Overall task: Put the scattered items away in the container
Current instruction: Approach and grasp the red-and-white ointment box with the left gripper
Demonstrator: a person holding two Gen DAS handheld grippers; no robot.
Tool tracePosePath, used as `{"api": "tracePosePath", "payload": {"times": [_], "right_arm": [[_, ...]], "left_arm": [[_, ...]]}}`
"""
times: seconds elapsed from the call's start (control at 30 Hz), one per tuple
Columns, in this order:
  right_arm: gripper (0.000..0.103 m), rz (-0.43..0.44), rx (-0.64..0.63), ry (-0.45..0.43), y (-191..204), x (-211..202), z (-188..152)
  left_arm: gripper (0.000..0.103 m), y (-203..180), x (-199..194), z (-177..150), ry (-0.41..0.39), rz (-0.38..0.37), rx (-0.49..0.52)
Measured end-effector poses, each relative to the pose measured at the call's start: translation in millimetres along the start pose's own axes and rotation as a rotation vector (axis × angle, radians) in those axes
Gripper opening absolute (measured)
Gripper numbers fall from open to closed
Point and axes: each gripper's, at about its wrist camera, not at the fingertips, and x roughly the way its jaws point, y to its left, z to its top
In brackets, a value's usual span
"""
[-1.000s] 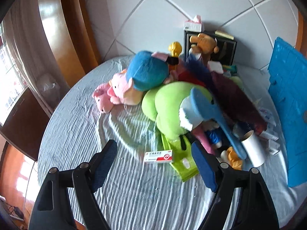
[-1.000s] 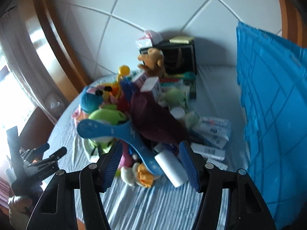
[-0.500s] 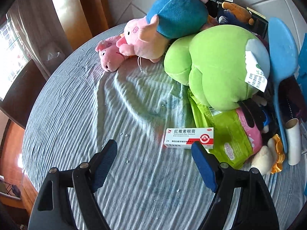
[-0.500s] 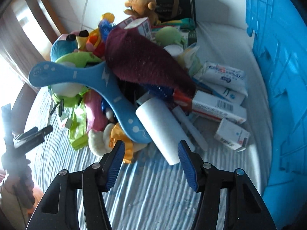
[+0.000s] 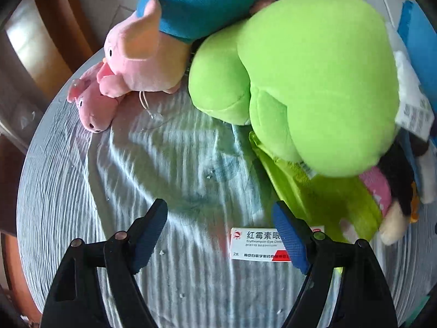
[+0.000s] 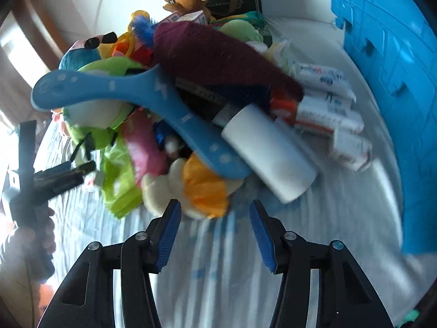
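My left gripper (image 5: 220, 232) is open low over the striped grey cloth (image 5: 82, 218). A white and red medicine box (image 5: 256, 243) lies between its fingers, partly hidden behind the right finger (image 5: 286, 235), and the pads do not press on it. My right gripper (image 6: 215, 232) has its jaws closing with nothing between them. Just ahead of it lie an orange and cream plush (image 6: 202, 188) and a white roll (image 6: 267, 153). The blue container (image 6: 396, 82) stands at the right.
The pile holds a big green plush (image 5: 314, 82), a pink pig plush (image 5: 136, 63), a green bag (image 5: 314, 199), a blue paddle (image 6: 136, 95), a maroon duster (image 6: 218, 57) and several medicine boxes (image 6: 327, 104). A hand holding the left gripper (image 6: 54, 177) shows at the left.
Both grippers have come down toward the cloth. The medicine box now lies between the left fingers. The right jaws have narrowed and sit closer to the orange plush and the roll.
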Motion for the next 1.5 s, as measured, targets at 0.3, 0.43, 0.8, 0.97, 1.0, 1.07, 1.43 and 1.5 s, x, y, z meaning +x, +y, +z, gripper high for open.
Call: {"api": "tracePosePath", "payload": {"times": [0.3,0.43,0.8,0.97,1.0,1.07,1.43,1.5], "right_arm": [[0.051,0.012,0.075,0.019,58.6,16.7,-30.8],[0.05,-0.013,0.101,0.006,57.7,16.1,-35.2],[0.05,-0.019,0.087,-0.066,20.1,16.0,-28.2],[0.051,0.069,0.102,-0.054,5.9,29.5,-13.1],[0.052,0.082,0.107,-0.049,6.9,34.2,-9.1],[0.053,0.101,0.113,-0.05,9.1,37.5,-3.9],[0.029,-0.007,-0.099,-0.013,38.2,49.7,-19.5],[0.028,-0.051,-0.161,0.008,40.7,43.5,-27.5]], "left_arm": [[0.08,46.4,-33.3,-46.9,-0.002,-0.08,-0.009],[0.08,25.4,-39.0,-48.4,-0.007,-0.144,-0.054],[0.08,-45.2,-15.5,-58.8,0.035,-0.101,-0.186],[0.056,-58.1,-11.9,-57.6,-0.008,-0.015,-0.179],[0.052,-56.7,-13.2,-58.2,-0.018,-0.008,-0.176],[0.039,-52.0,-15.3,-60.3,-0.027,-0.014,-0.169],[0.035,-44.0,-21.5,-67.5,-0.051,-0.036,-0.109],[0.033,-43.1,-21.9,-69.9,-0.046,-0.044,-0.099]]}}
